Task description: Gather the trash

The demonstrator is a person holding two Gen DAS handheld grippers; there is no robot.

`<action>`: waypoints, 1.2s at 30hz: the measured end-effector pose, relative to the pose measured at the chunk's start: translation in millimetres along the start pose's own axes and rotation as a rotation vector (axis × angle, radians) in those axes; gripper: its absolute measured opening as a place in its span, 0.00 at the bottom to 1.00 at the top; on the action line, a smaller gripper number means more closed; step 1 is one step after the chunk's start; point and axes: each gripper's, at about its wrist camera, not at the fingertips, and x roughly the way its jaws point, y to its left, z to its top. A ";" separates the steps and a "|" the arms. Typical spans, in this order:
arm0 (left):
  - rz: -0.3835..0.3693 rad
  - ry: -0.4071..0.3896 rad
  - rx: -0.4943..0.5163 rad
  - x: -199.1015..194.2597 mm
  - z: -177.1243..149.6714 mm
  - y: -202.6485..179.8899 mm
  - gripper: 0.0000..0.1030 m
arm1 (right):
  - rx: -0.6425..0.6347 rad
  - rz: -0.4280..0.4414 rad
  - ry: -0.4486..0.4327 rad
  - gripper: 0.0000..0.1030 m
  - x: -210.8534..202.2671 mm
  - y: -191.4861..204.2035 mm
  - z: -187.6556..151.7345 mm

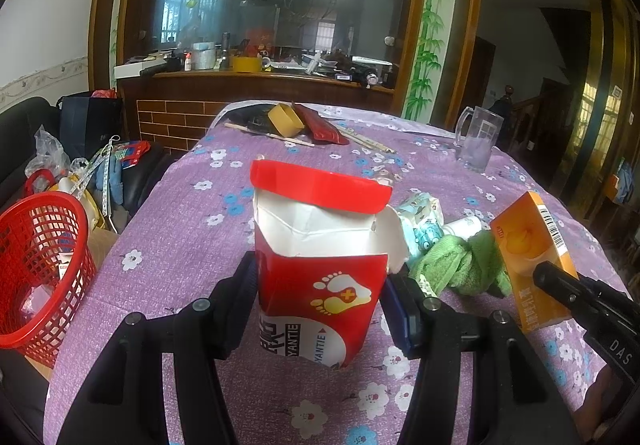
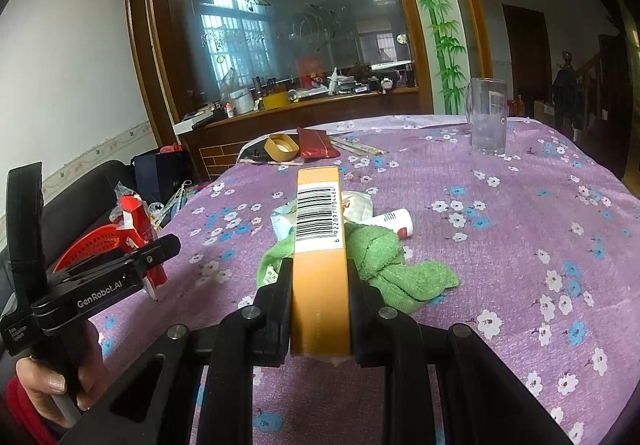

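Observation:
My left gripper (image 1: 320, 285) is shut on an open red and white carton (image 1: 320, 257) with a foot logo, held above the purple flowered tablecloth (image 1: 280, 397). My right gripper (image 2: 320, 277) is shut on an orange box (image 2: 318, 245) with a barcode; the box also shows in the left wrist view (image 1: 532, 257). A red mesh basket (image 1: 40, 269) stands off the table's left edge, with some items inside. The red carton (image 2: 138, 229) and the basket (image 2: 92, 245) also show at the left of the right wrist view.
On the table lie a green cloth (image 2: 380, 265), a white tube (image 2: 394, 223), a blue and white packet (image 1: 424, 221), a glass mug (image 2: 486, 121), a yellow tub (image 2: 280, 147), a dark red pouch (image 2: 316, 143) and chopsticks (image 2: 360, 147). Bags sit on a dark sofa (image 1: 24, 125) at left.

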 end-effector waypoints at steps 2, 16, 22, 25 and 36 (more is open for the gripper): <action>0.000 -0.001 -0.001 -0.2 -0.8 1.0 0.54 | 0.004 0.002 0.000 0.24 -0.2 -0.8 -0.2; 0.001 0.000 -0.002 0.2 -0.8 2.3 0.54 | 0.010 0.000 -0.006 0.24 -2.6 0.5 -0.2; -0.001 0.000 -0.003 0.0 -0.4 2.8 0.54 | 0.011 -0.009 -0.013 0.24 -3.5 2.6 -2.0; -0.002 0.000 0.002 0.4 -0.8 3.0 0.54 | 0.012 -0.010 -0.011 0.24 -3.3 4.0 -2.5; -0.003 -0.002 0.008 -0.1 -4.8 4.7 0.54 | 0.016 -0.011 -0.007 0.24 -3.5 2.8 -2.7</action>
